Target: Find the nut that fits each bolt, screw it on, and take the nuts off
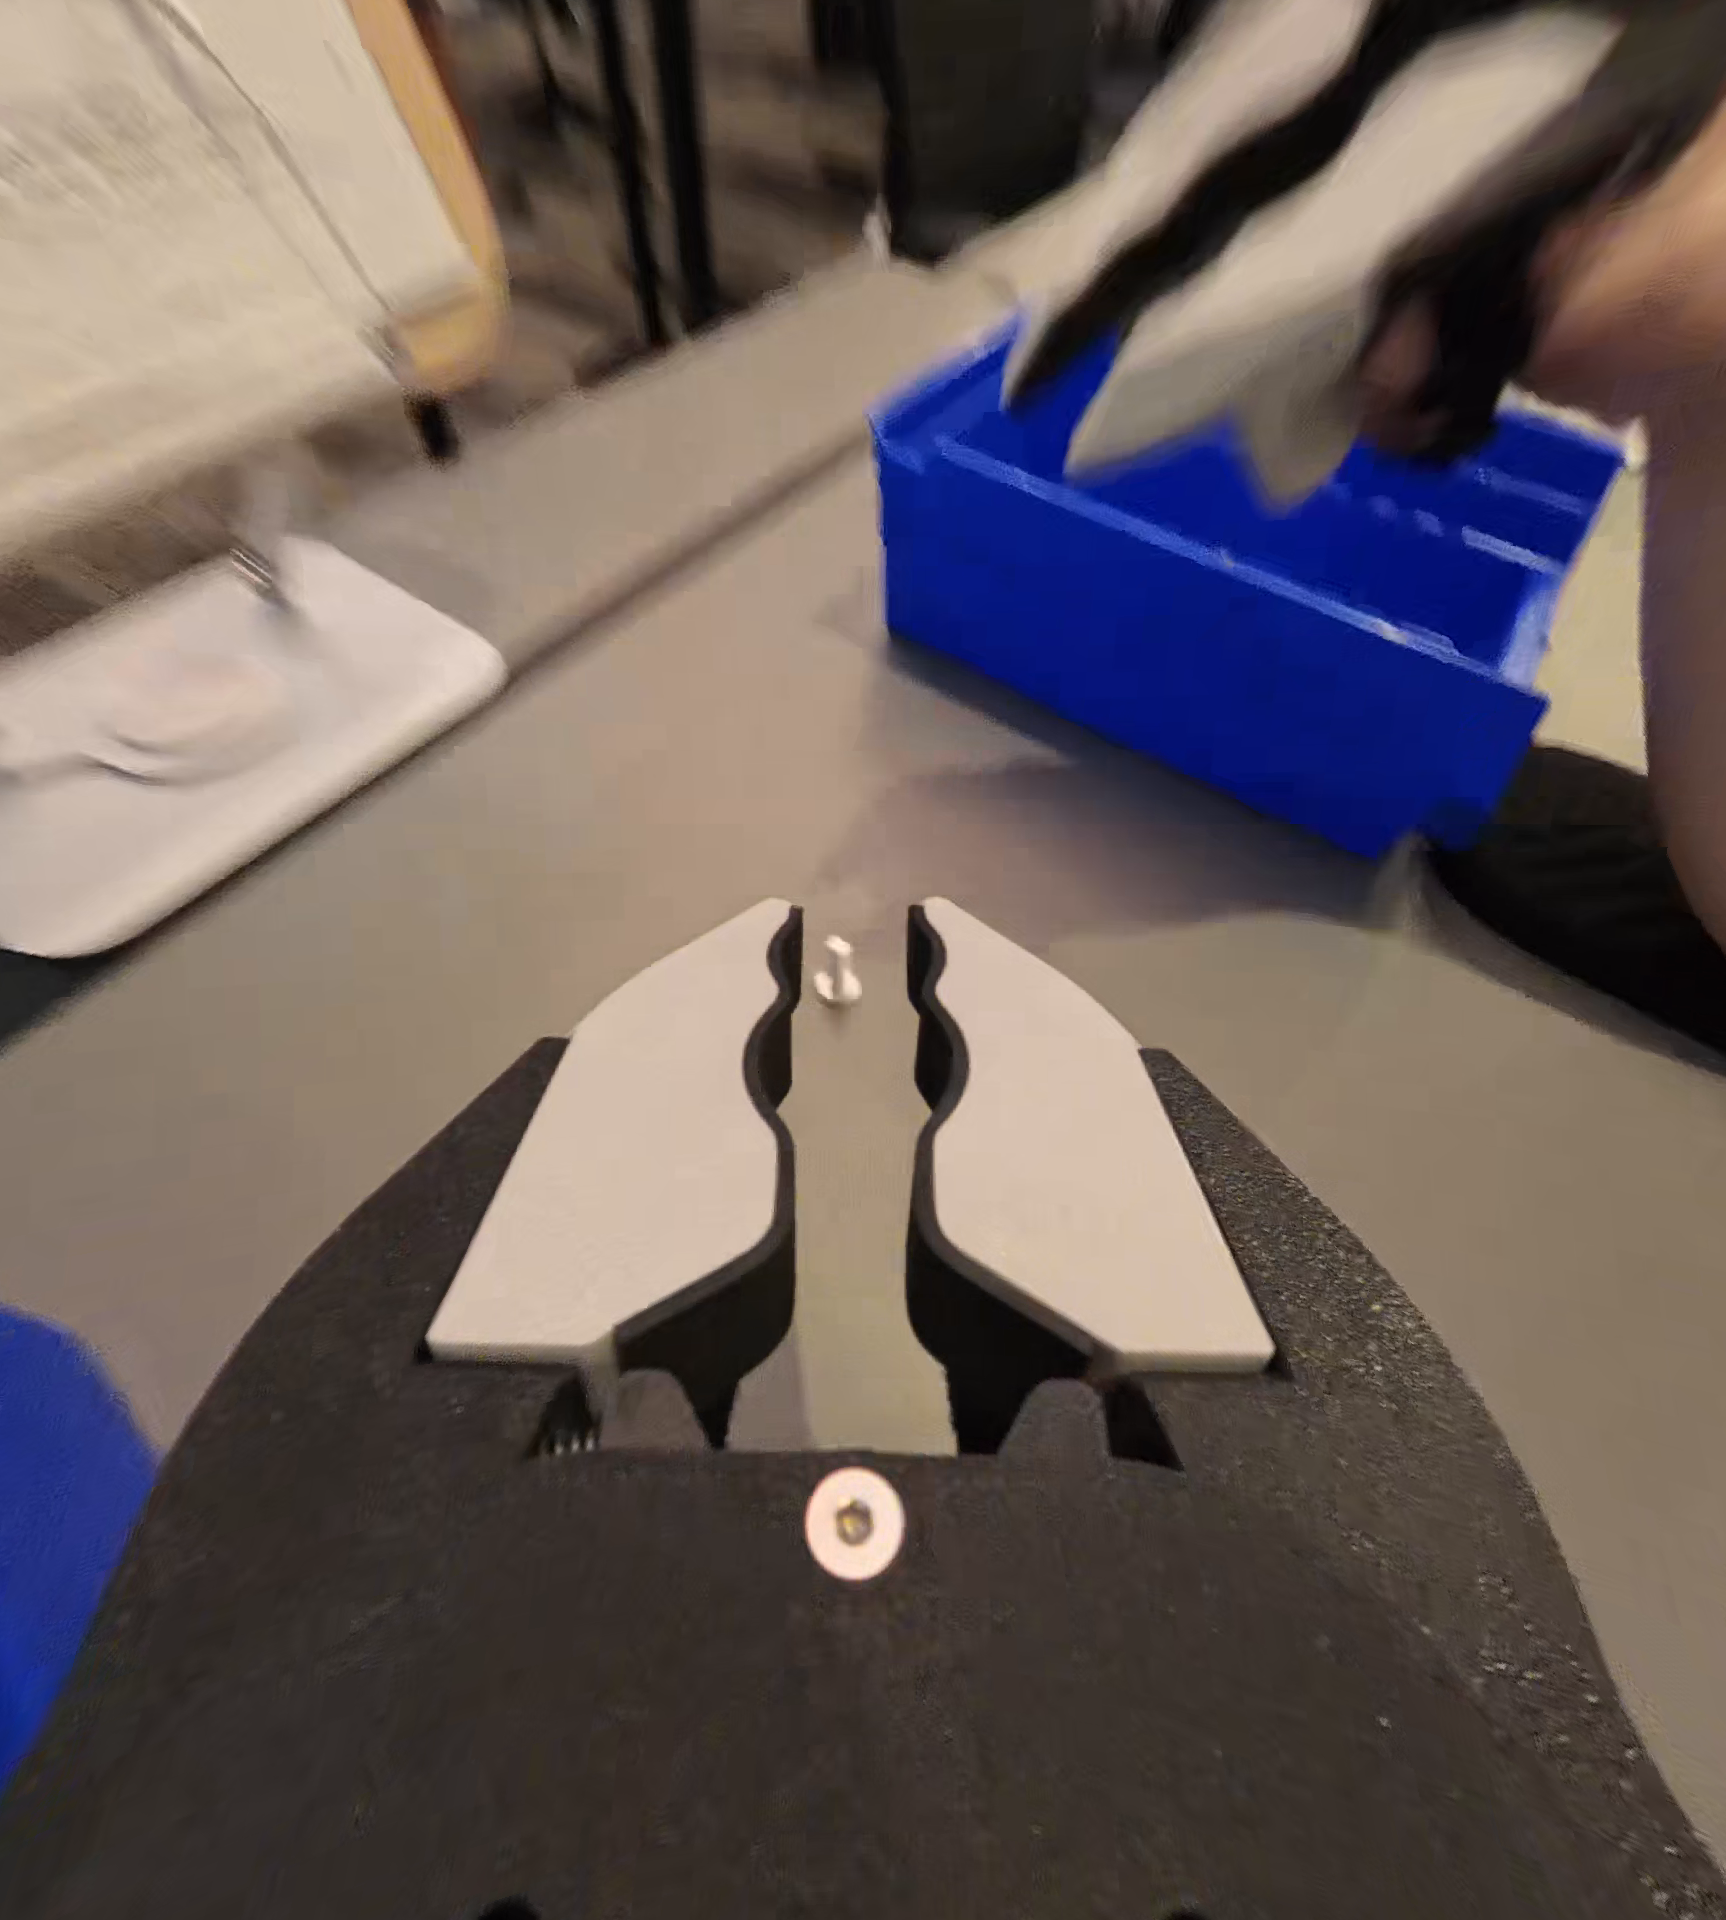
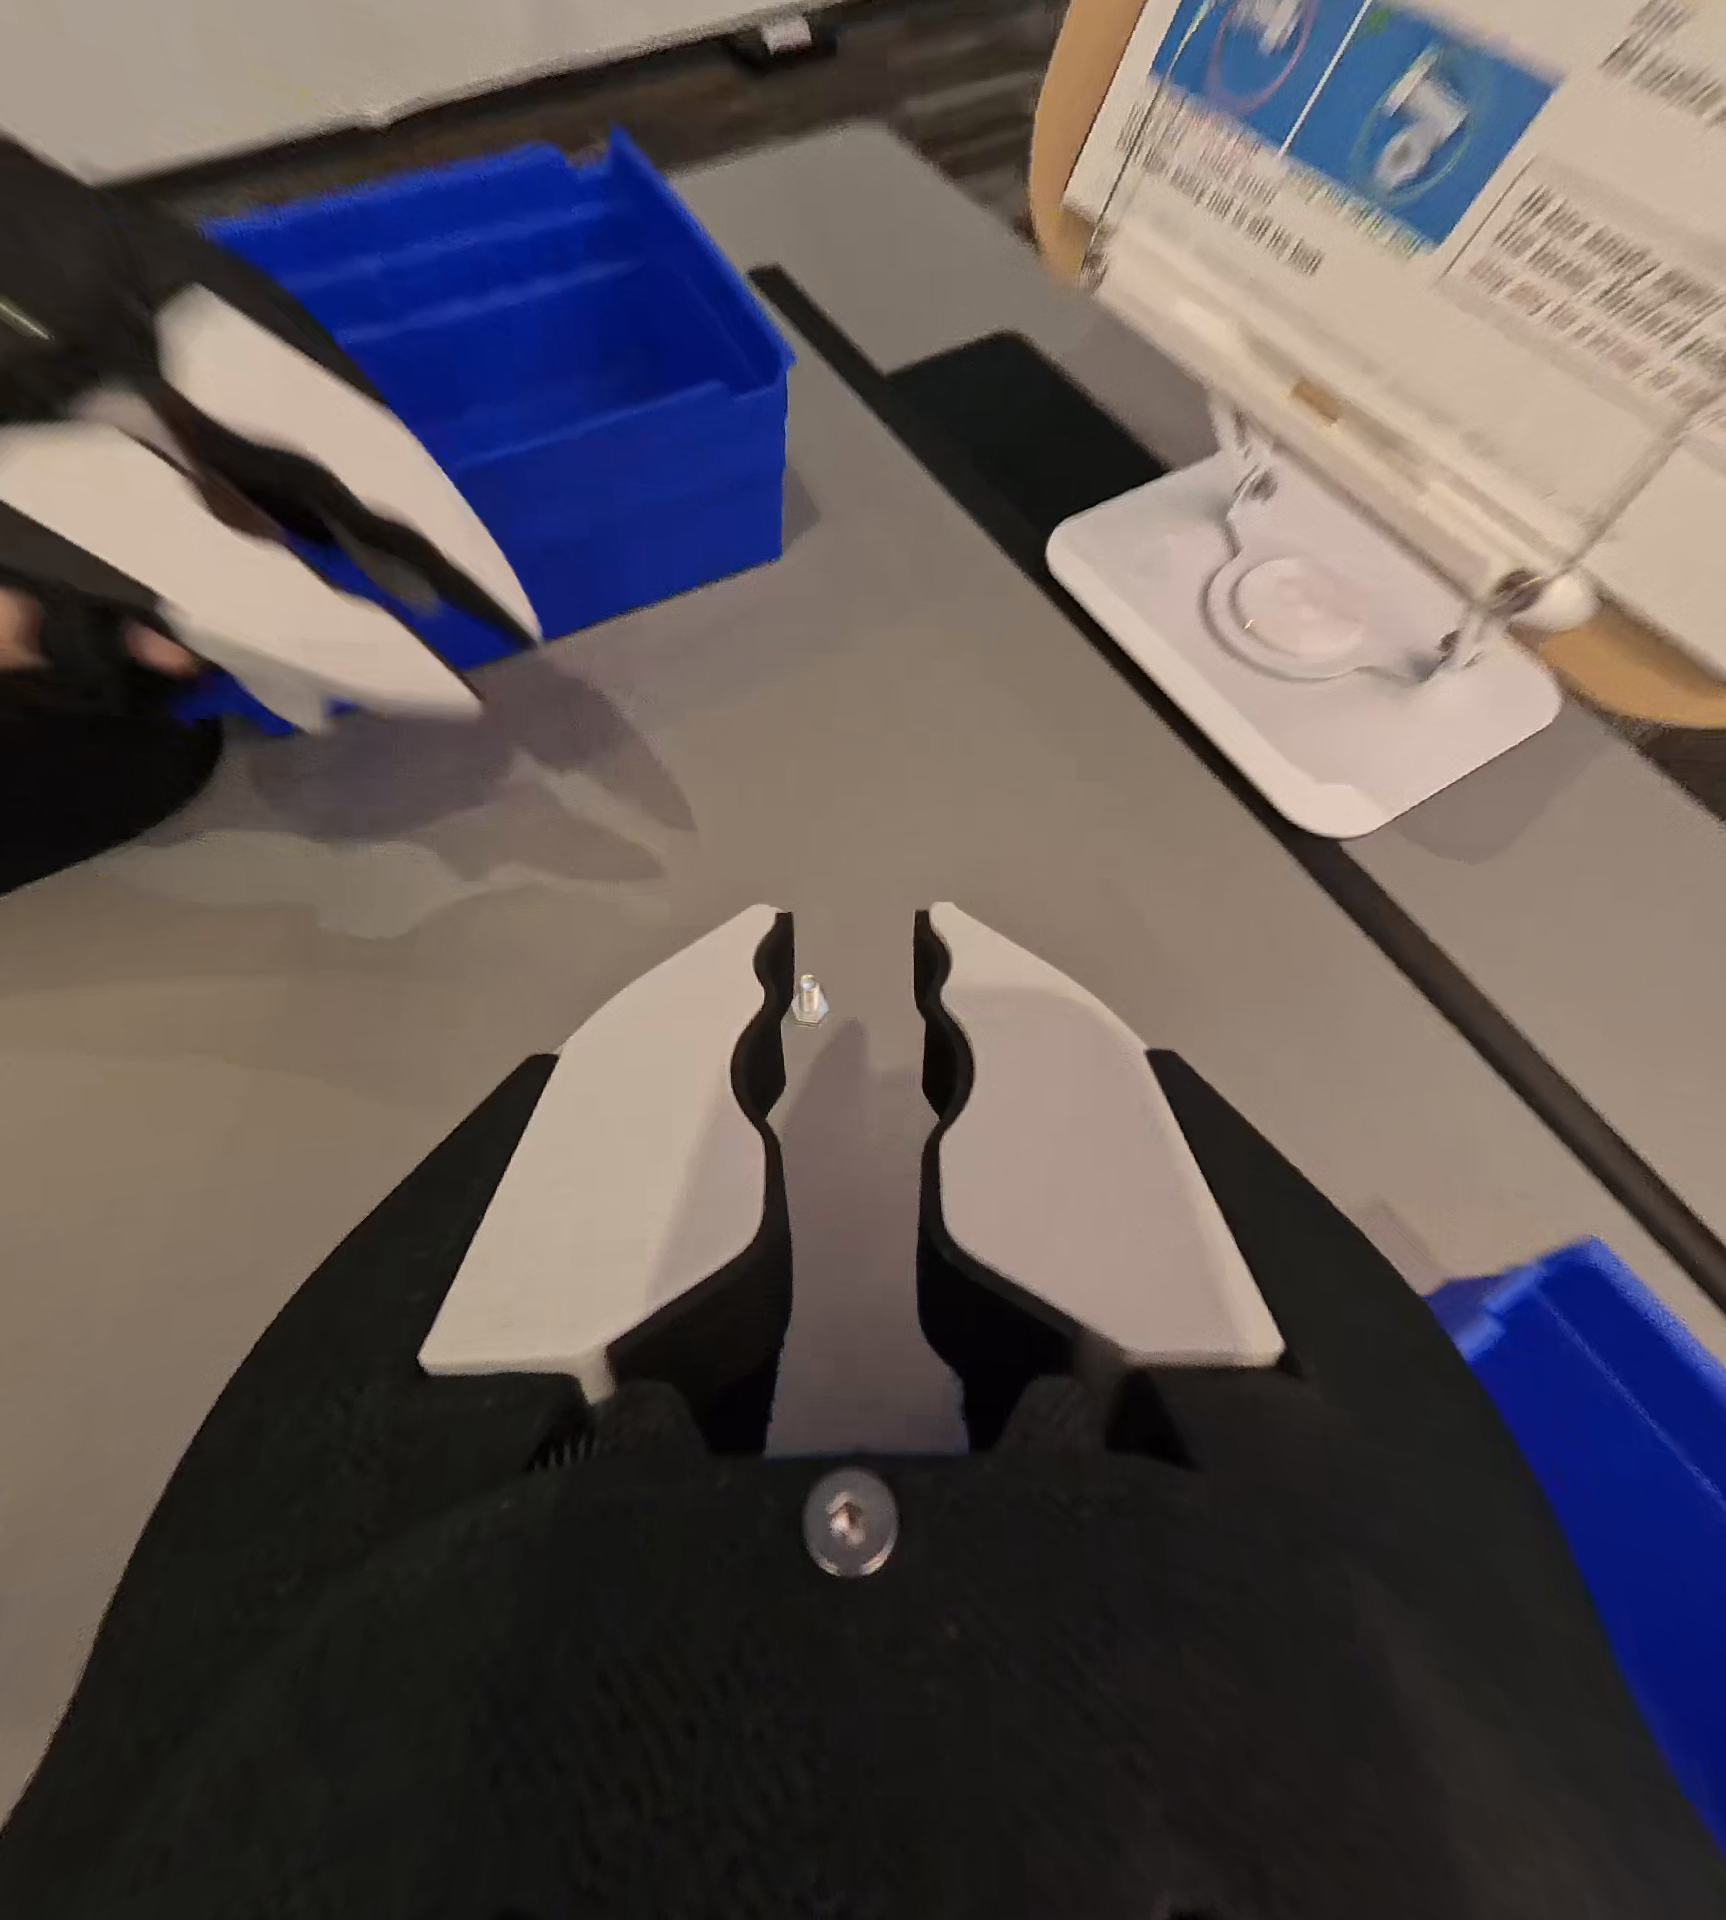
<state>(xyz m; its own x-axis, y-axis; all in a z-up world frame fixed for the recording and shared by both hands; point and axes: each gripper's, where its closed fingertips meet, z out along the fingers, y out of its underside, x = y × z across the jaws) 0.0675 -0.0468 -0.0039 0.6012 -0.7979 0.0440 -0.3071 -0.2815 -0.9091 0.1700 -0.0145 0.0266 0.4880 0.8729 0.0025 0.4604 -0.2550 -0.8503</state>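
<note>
Shiny metal bolt (image 1: 834,968), matt table (image 1: 630,935)

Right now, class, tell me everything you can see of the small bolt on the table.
The bolt is small, silvery and metallic-looking, with a wider head resting on the grey table and a short shank pointing up. No nut is visible on it. In both wrist views it appears between open tongs, left and right, with nothing gripping it. Its thread is too small to make out.

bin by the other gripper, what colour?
Blue. The bin shows best in the right wrist view, beside the left gripper.
</note>
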